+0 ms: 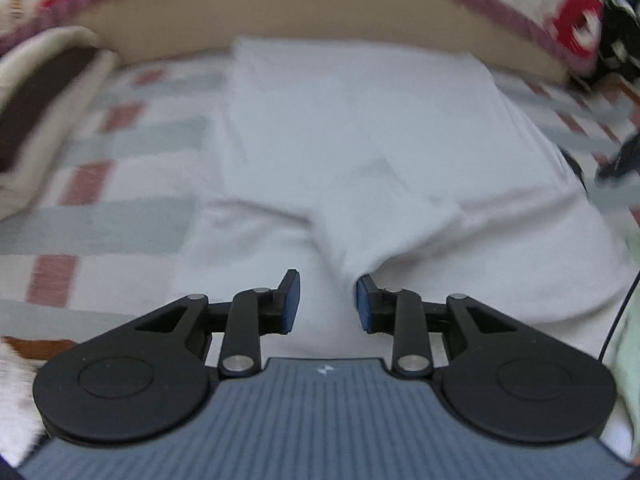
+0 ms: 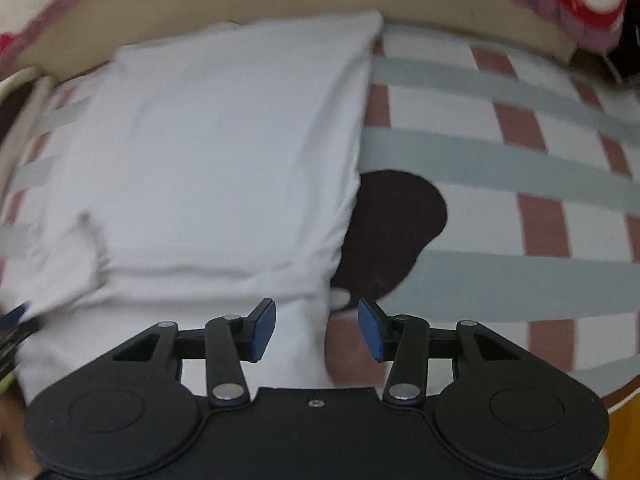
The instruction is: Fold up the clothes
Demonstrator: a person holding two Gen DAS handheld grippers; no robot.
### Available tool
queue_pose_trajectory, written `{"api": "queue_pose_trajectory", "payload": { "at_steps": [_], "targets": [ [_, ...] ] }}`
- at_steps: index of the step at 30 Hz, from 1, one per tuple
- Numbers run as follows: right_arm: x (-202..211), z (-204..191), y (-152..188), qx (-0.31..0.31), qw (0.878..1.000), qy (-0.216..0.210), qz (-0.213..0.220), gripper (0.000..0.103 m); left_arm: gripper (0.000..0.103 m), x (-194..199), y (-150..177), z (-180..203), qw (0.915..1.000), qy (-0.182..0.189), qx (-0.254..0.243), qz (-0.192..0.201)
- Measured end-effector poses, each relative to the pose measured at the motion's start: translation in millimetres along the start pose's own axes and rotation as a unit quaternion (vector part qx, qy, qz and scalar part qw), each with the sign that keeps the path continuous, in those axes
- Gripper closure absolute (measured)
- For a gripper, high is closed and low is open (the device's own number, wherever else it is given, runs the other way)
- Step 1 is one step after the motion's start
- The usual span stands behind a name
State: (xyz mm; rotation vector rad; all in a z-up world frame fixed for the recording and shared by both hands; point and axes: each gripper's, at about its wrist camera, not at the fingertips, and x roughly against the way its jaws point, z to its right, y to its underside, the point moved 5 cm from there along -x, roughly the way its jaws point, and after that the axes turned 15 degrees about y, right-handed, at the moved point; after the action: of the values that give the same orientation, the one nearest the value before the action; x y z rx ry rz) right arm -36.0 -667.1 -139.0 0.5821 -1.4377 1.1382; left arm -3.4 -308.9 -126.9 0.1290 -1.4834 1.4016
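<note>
A white garment lies folded flat on a bed sheet checked in red and grey. A raised crease of it runs down toward my left gripper. That gripper hovers over the garment's near part, open, with cloth below the blue pads but not pinched. In the right wrist view the same white garment fills the left half. My right gripper is open above its right edge, nothing pressed between the pads. Both views are blurred.
A dark brown round patch shows on the sheet beside the garment's right edge. A beige bed board and a red-patterned cover lie beyond. A cream and brown cushion sits at the left. A black cable hangs at the right.
</note>
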Motion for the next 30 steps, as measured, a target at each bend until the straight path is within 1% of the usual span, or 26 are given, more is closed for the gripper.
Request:
{"api": "queue_pose_trajectory", "payload": {
  "at_steps": [3, 4, 5, 6, 7, 9, 11, 12, 13, 14, 16, 17, 18, 19, 21, 24, 27, 28, 30],
  "targets": [
    [-23.0, 11.2, 1.2, -0.04, 0.999, -0.007, -0.017, 0.052, 0.071, 21.9, -11.0, -6.8, 0.9961, -0.07, -0.013, 0.052],
    [-29.6, 14.9, 2.6, -0.051, 0.998, -0.008, -0.021, 0.052, 0.071, 25.3, -14.3, -7.3, 0.995, -0.076, -0.02, 0.062],
    [-36.2, 18.5, 4.0, -0.063, 0.998, -0.009, -0.026, 0.052, 0.07, 24.8, -17.4, -6.4, 0.9956, -0.066, -0.025, 0.061],
    [-41.4, 19.8, 5.2, -0.067, 0.997, -0.013, -0.029, 0.052, 0.065, 20.7, -19.6, -4.1, 0.9972, -0.046, -0.028, 0.052],
    [-43.5, 15.9, 6.0, -0.059, 0.997, -0.025, -0.032, 0.052, 0.056, 15.6, -21.2, -1.6, 0.9984, -0.024, -0.029, 0.043],
    [-48.6, 7.5, 7.4, -0.039, 0.998, -0.046, -0.034, 0.054, 0.05, -1.8, -20.9, 4.6, 0.999, 0.028, -0.028, 0.019],
    [-55.5, -3.2, 7.4, -0.01, 0.999, -0.038, -0.02, 0.054, 0.048, -20.7, -18.6, 8.8, 0.9976, 0.06, -0.034, -0.011],
    [-56.4, -6.4, 7.1, -0.001, 0.999, -0.032, -0.011, 0.058, 0.046, -29.1, -16.7, 10.5, 0.9966, 0.069, -0.039, -0.024],
    [-53.7, -5.8, 6.5, 0.0, 1.0, -0.03, -0.003, 0.074, 0.046, -35.3, -13.5, 10.5, 0.9959, 0.067, -0.049, -0.034],
    [-51.0, -5.3, 6.0, 0.0, 1.0, -0.027, 0.005, 0.085, 0.046, -40.9, -9.9, 10.0, 0.9954, 0.063, -0.058, -0.044],
    [-46.6, -2.0, 5.2, -0.007, 1.0, -0.023, 0.016, 0.087, 0.046, -48.1, -0.7, 5.7, 0.9949, 0.041, -0.067, -0.064],
    [-47.8, 5.1, 5.4, -0.029, 0.999, -0.023, 0.01, 0.087, 0.046, -51.3, 3.9, 2.9, 0.9945, 0.032, -0.067, -0.074],
    [-50.7, 11.2, 5.4, -0.047, 0.999, -0.025, 0.003, 0.087, 0.046, -52.7, 8.3, -1.5, 0.9946, 0.031, -0.054, -0.083],
    [-53.4, 15.1, 5.9, -0.057, 0.998, -0.027, -0.003, 0.087, 0.046, -52.4, 10.6, -5.6, 0.9947, 0.035, -0.038, -0.089],
    [-54.4, 16.0, 6.0, -0.054, 0.998, -0.024, -0.005, 0.088, 0.046, -50.3, 9.3, -13.3, 0.9949, 0.047, -0.008, -0.089],
    [-49.5, 16.2, 3.5, -0.044, 0.999, -0.011, 0.001, 0.089, 0.046, -45.8, 4.5, -15.3, 0.9953, 0.065, -0.003, -0.072],
    [-49.7, 18.5, 3.0, -0.05, 0.999, -0.002, 0.001, 0.089, 0.044, -53.4, 3.0, -6.1, 0.9936, 0.083, -0.016, -0.075],
    [-48.5, 20.2, 2.9, -0.057, 0.998, -0.005, -0.001, 0.089, 0.04, -58.2, 2.0, -2.8, 0.9935, 0.081, -0.025, -0.076],
    [-49.4, 22.8, 2.9, -0.067, 0.998, -0.01, -0.002, 0.089, 0.035, -72.2, 0.7, 1.7, 0.995, 0.047, -0.056, -0.068]
  ]
}}
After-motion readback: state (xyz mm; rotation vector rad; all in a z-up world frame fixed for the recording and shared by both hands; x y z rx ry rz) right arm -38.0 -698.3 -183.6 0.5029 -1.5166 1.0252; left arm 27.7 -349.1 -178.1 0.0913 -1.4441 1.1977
